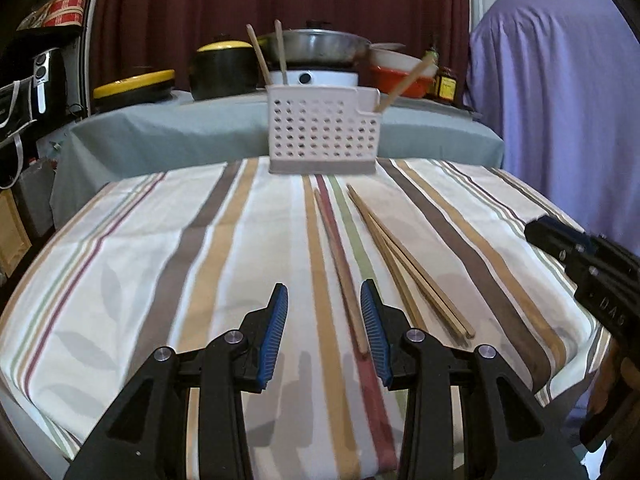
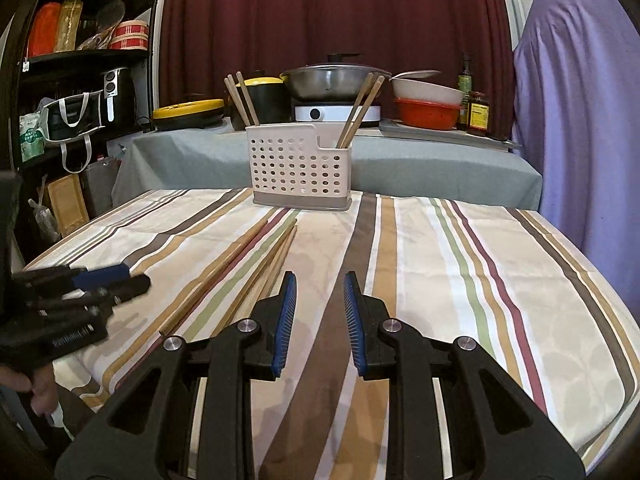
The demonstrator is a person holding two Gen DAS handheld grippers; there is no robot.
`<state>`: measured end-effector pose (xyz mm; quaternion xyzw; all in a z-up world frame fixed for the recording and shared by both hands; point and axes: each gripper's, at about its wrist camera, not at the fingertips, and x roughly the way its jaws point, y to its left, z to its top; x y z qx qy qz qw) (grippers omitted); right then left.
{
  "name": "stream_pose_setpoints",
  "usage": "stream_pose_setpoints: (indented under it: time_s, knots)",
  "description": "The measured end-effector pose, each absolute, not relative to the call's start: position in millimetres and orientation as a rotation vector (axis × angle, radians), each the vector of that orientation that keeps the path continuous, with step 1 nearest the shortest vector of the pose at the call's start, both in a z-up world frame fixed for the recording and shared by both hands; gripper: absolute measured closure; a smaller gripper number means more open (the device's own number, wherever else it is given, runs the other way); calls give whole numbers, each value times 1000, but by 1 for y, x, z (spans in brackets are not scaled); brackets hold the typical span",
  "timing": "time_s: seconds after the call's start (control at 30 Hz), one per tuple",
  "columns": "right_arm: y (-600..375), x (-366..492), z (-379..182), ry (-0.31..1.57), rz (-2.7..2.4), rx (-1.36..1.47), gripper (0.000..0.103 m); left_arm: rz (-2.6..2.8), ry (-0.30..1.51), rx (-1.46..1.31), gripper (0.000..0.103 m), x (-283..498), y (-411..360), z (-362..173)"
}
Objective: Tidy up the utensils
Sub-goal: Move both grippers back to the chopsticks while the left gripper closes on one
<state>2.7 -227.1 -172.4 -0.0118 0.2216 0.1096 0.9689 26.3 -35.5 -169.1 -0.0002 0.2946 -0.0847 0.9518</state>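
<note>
A white perforated utensil holder [image 1: 324, 128] [image 2: 300, 164] stands at the far edge of the striped tablecloth [image 1: 160, 264], with wooden chopsticks upright in both compartments. One loose chopstick [image 1: 340, 264] [image 2: 216, 276] lies on the cloth, its near end just inside the right finger of my left gripper [image 1: 324, 288], which hovers open and holds nothing. Three more chopsticks [image 1: 404, 264] [image 2: 264, 272] lie bunched to its right. My right gripper [image 2: 320, 280] is open and empty over a brown stripe, right of the bunch. Each gripper shows in the other's view [image 1: 538, 230] [image 2: 134, 276].
Behind the holder, a grey-covered table [image 2: 440, 172] carries a wok on a cooker [image 2: 336, 80], black and yellow pots, bowls and bottles. A dark shelf [image 2: 80, 80] stands at the left. Purple cloth [image 1: 560, 100] hangs at the right. A hand [image 2: 36, 392] is at the lower left.
</note>
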Motion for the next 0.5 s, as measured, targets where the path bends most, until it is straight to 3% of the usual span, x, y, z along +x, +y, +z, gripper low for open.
stream_pose_setpoints:
  time_s: [0.3,0.5]
  knots:
    - [-234,2,-179,458,218,-6,78,-198,652,35,65,32,-56,-194]
    - [-232,4,-183,471,227,-4,78,-195,668,23,83,37,-54,-200]
